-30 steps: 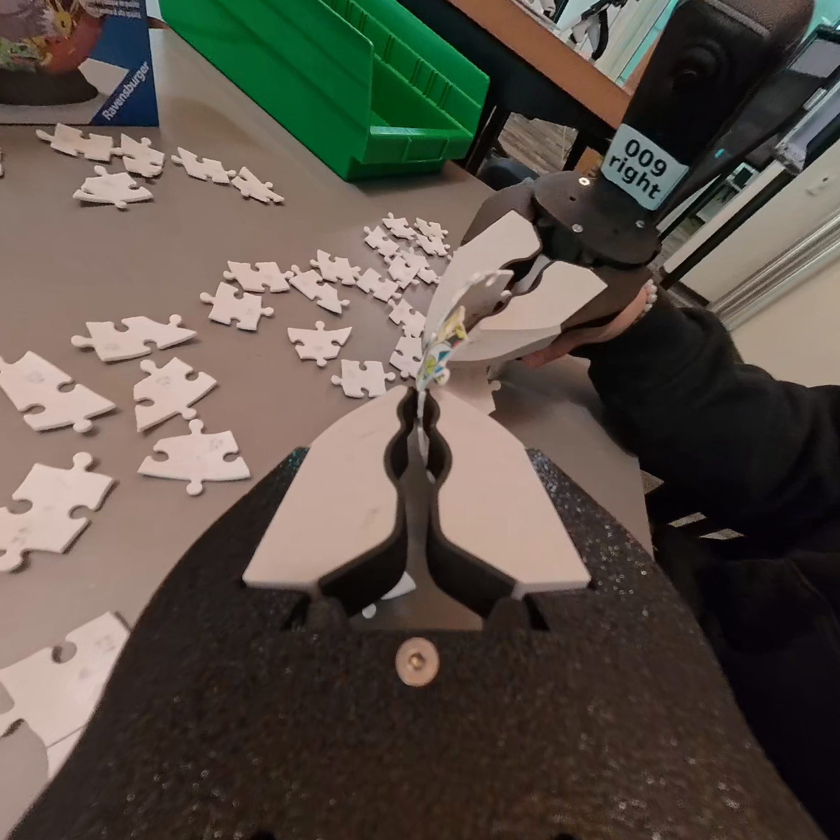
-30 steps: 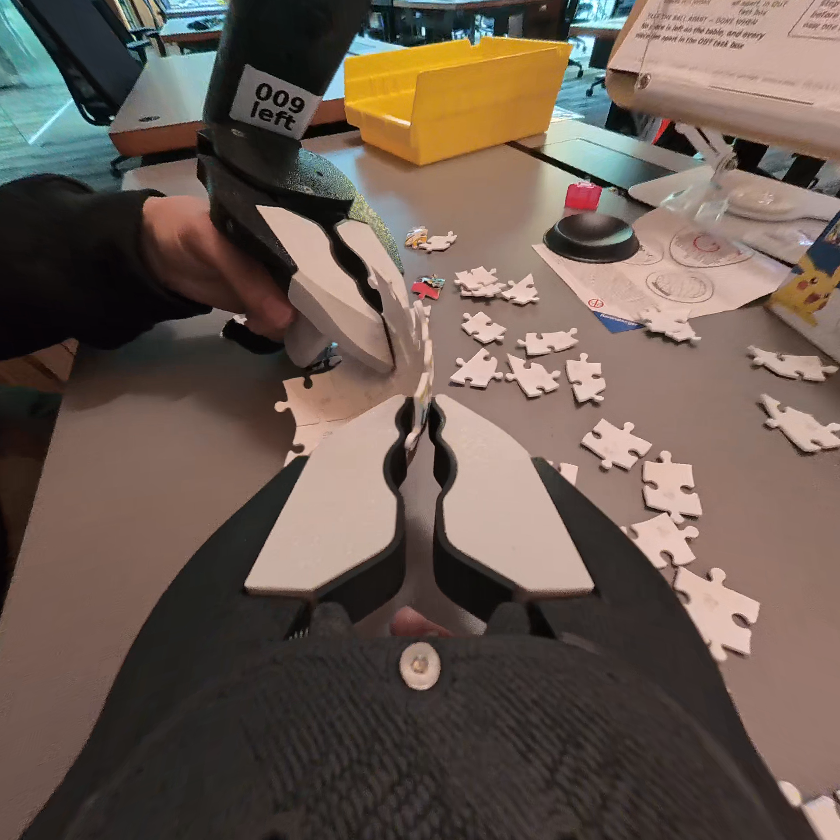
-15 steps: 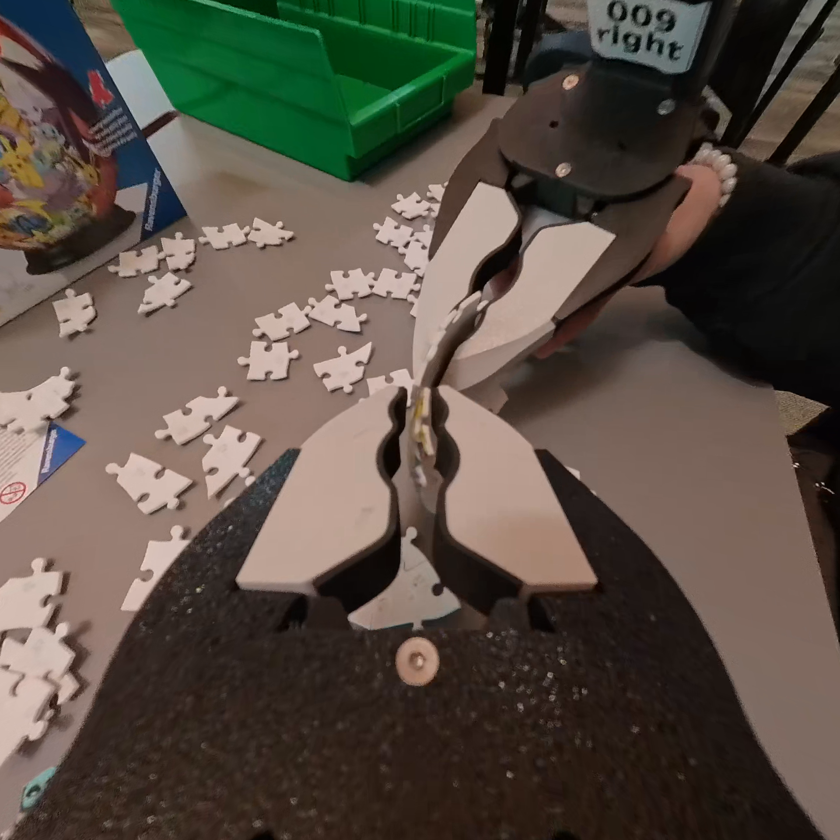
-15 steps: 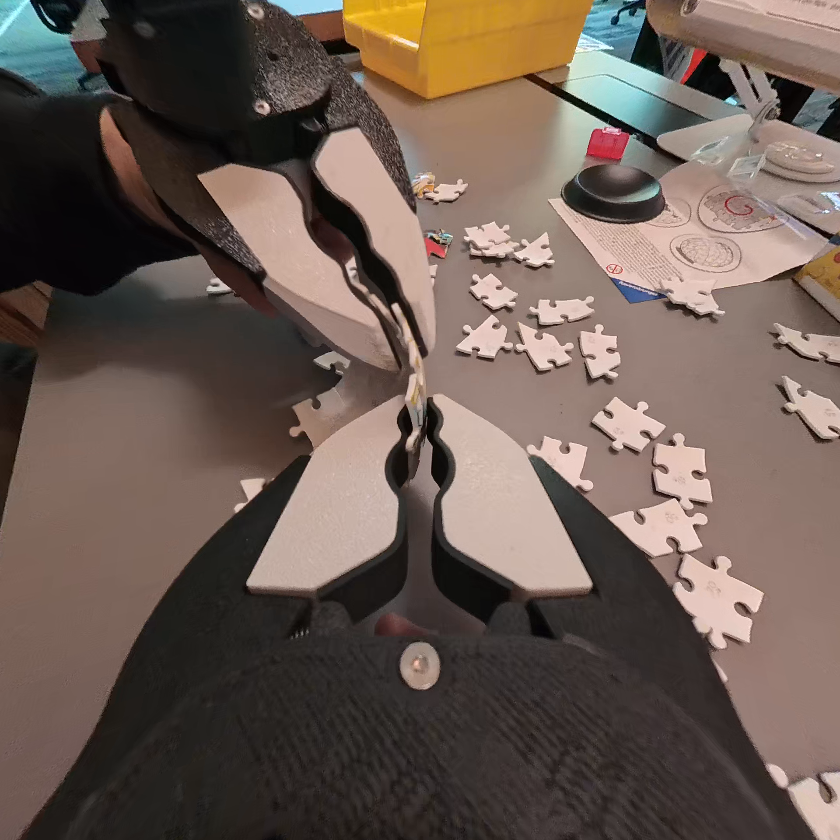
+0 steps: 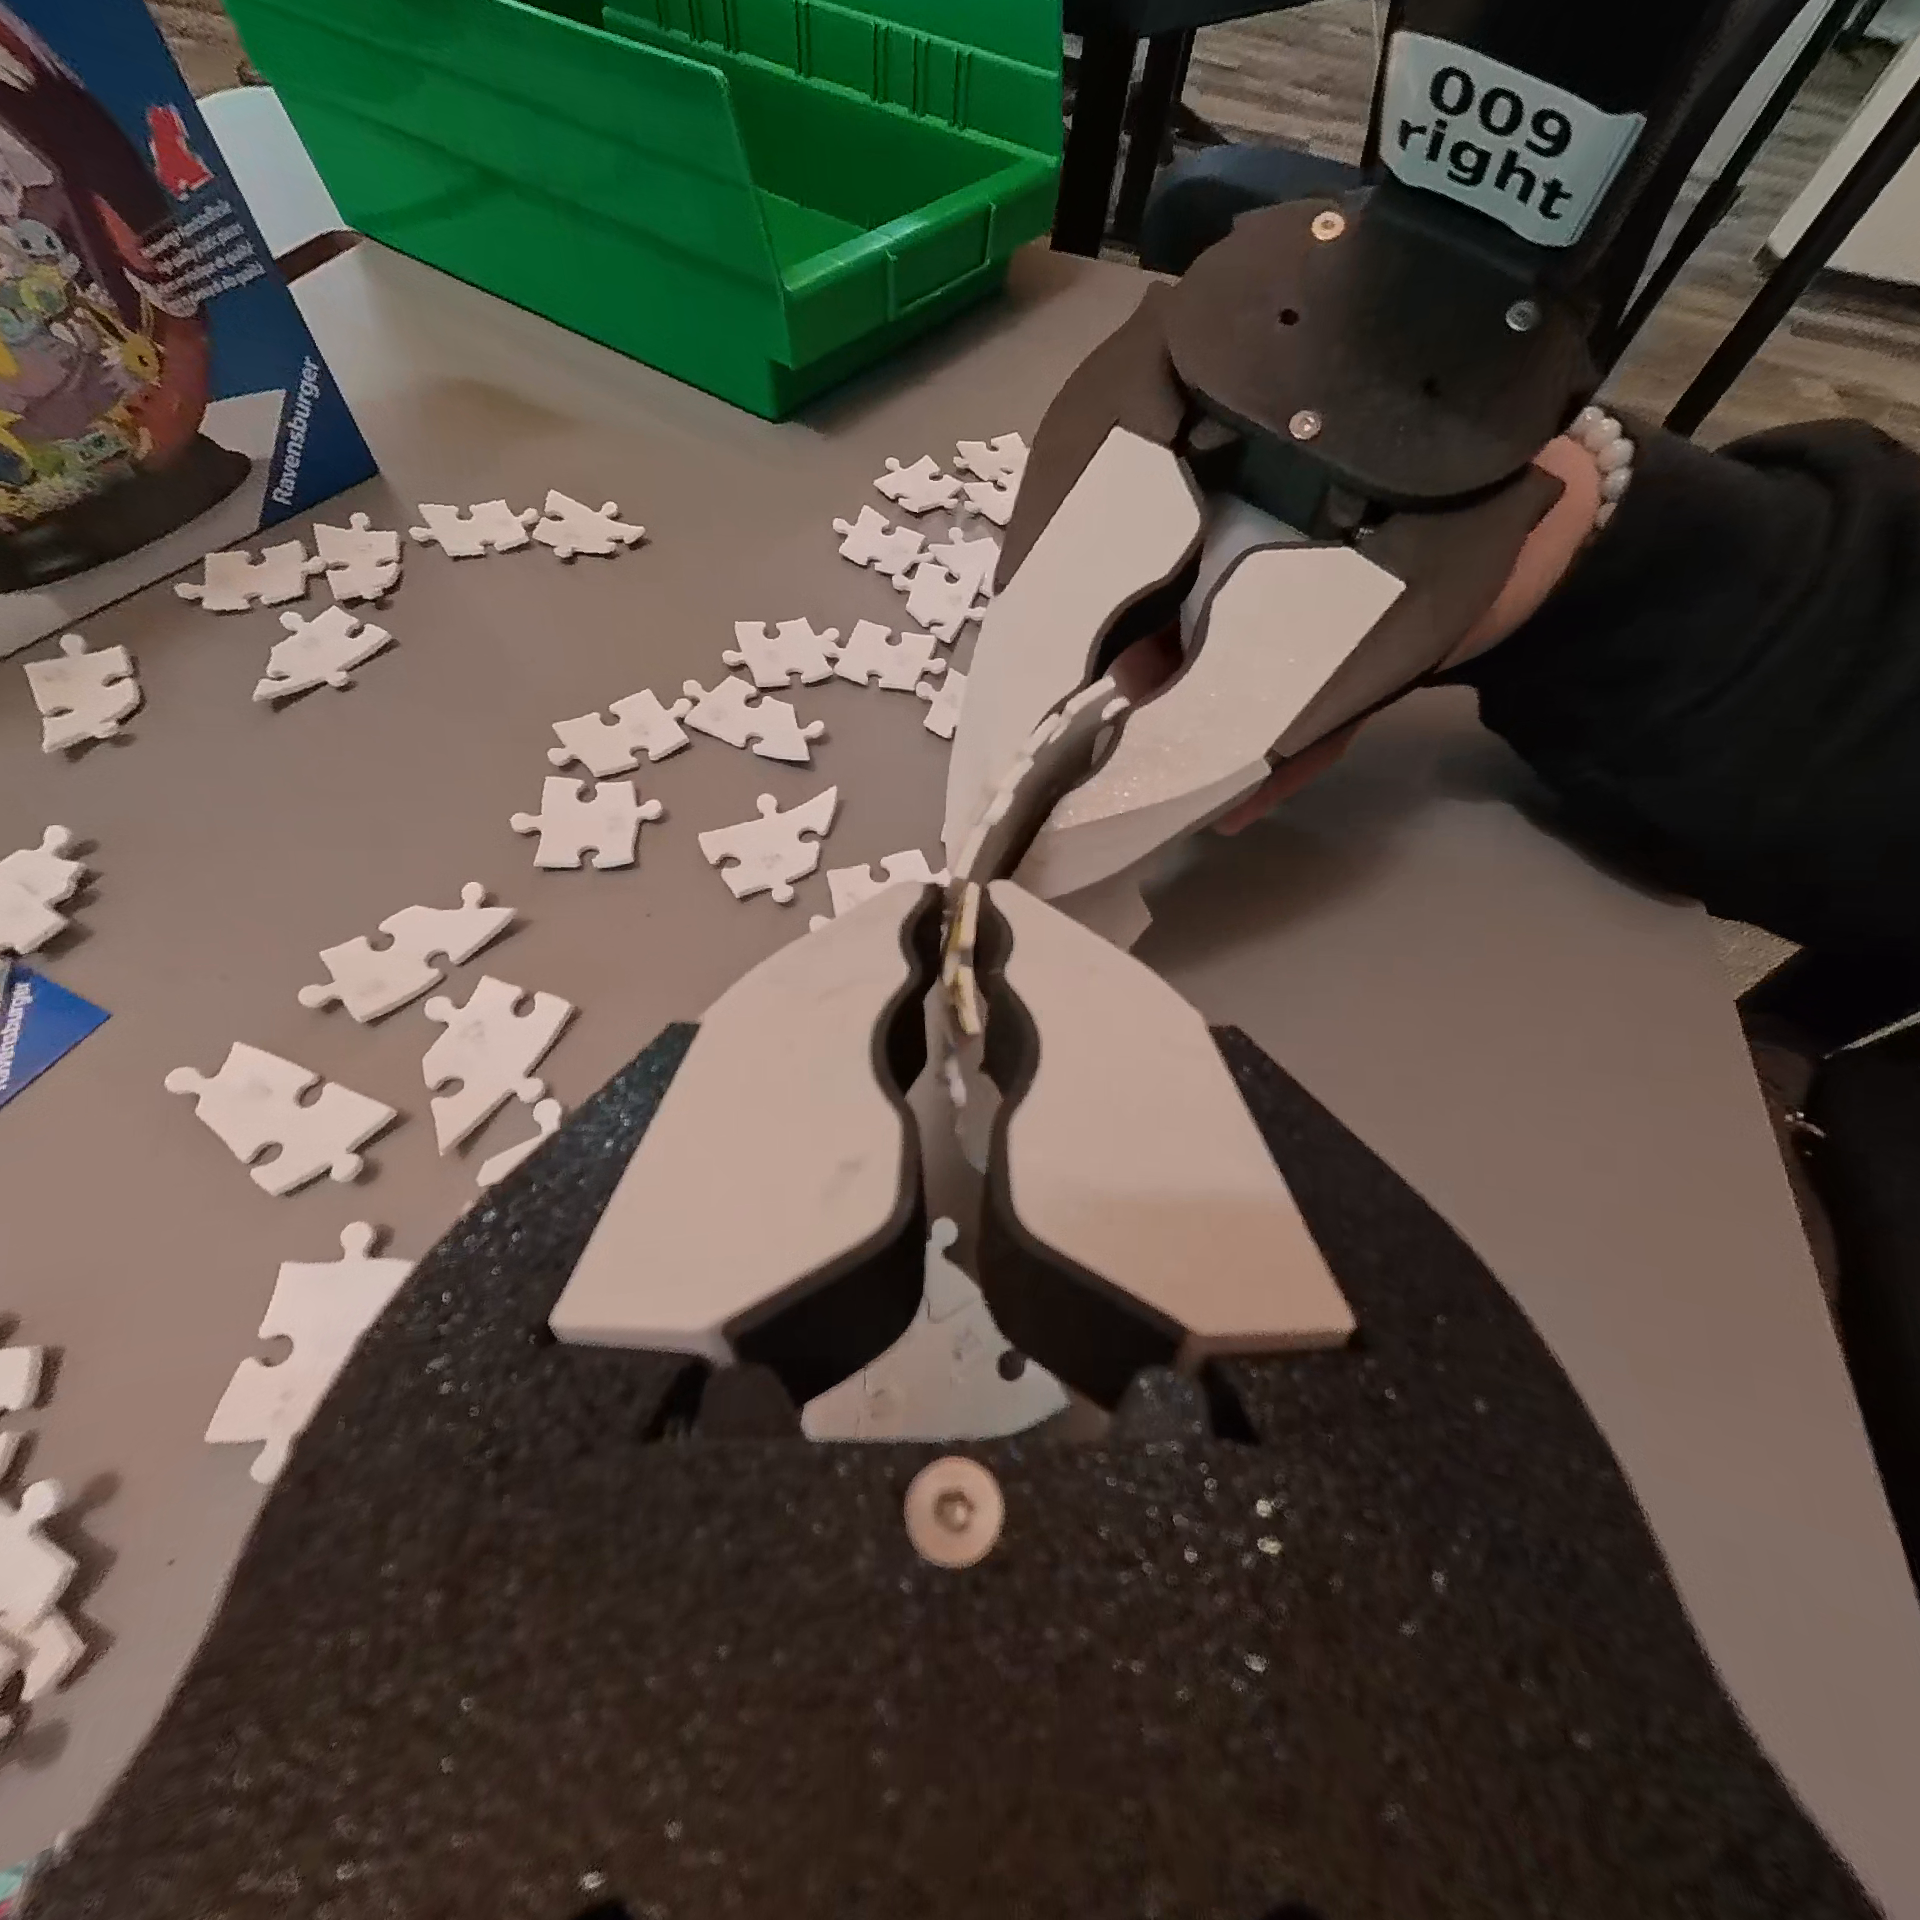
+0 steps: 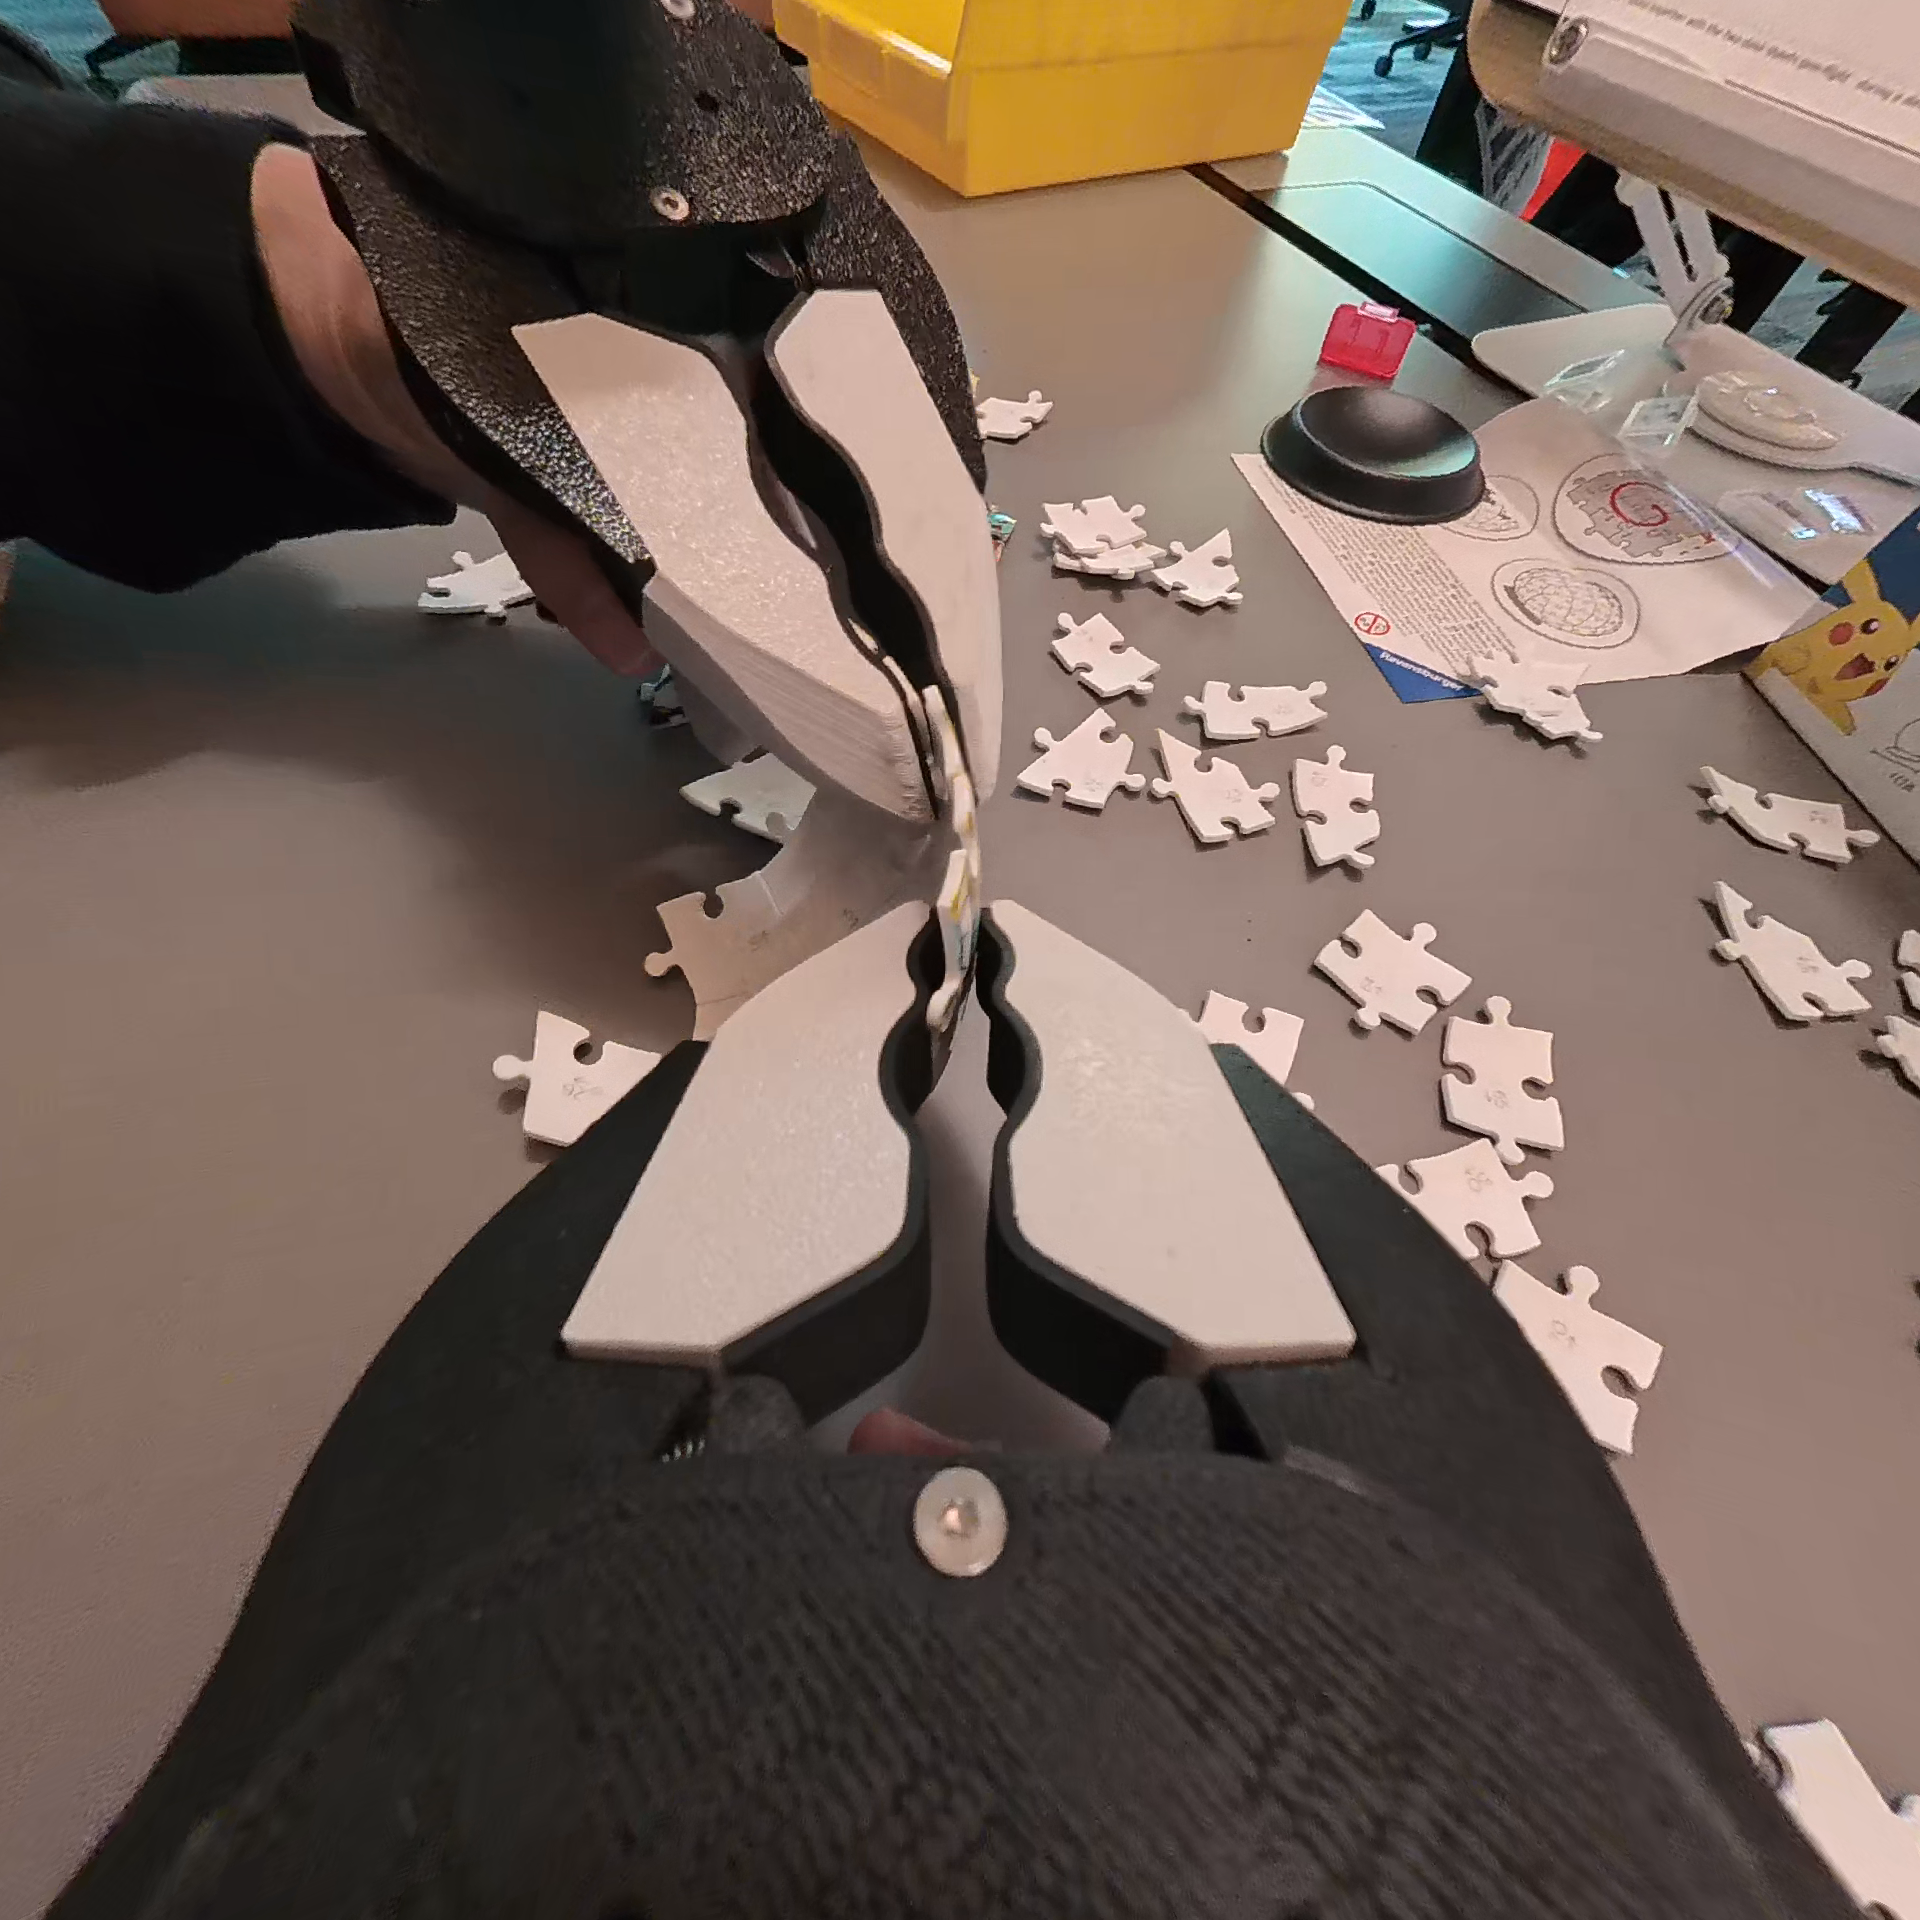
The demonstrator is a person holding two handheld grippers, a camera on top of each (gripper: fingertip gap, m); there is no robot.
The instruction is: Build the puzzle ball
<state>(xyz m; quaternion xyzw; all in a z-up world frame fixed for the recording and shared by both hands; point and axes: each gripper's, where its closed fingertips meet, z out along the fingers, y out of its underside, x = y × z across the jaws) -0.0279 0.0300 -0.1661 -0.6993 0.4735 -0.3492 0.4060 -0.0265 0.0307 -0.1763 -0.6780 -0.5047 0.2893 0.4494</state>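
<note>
My left gripper (image 5: 961, 920) is shut on a puzzle piece (image 5: 964, 971) held edge-on, its printed side just showing. My right gripper (image 6: 961, 925) is shut on another piece (image 6: 951, 961), also edge-on. The two grippers meet tip to tip above the table, and the two pieces touch at their edges. The right gripper (image 5: 992, 862) shows in the left wrist view with its piece (image 5: 1044, 753). The left gripper (image 6: 940, 795) shows in the right wrist view. A joined arc of white pieces (image 6: 774, 914) lies on the table below. Loose face-down pieces (image 5: 592, 821) (image 6: 1216, 800) are scattered around.
A green bin (image 5: 665, 197) and the puzzle box (image 5: 125, 312) stand at the far side. A yellow bin (image 6: 1060, 94), a black round stand (image 6: 1371, 457), an instruction sheet (image 6: 1455, 582) and a small red item (image 6: 1366, 338) show in the right wrist view. My two grippers' fingertips are within a few centimetres of each other. From either gripper's tips it is about 40 cm to the small red item (image 6: 1366, 338).
Both grippers have turned and closed in on each other. The held pieces, apart and seen partly flat before, are now edge-on and touching between the tips.
</note>
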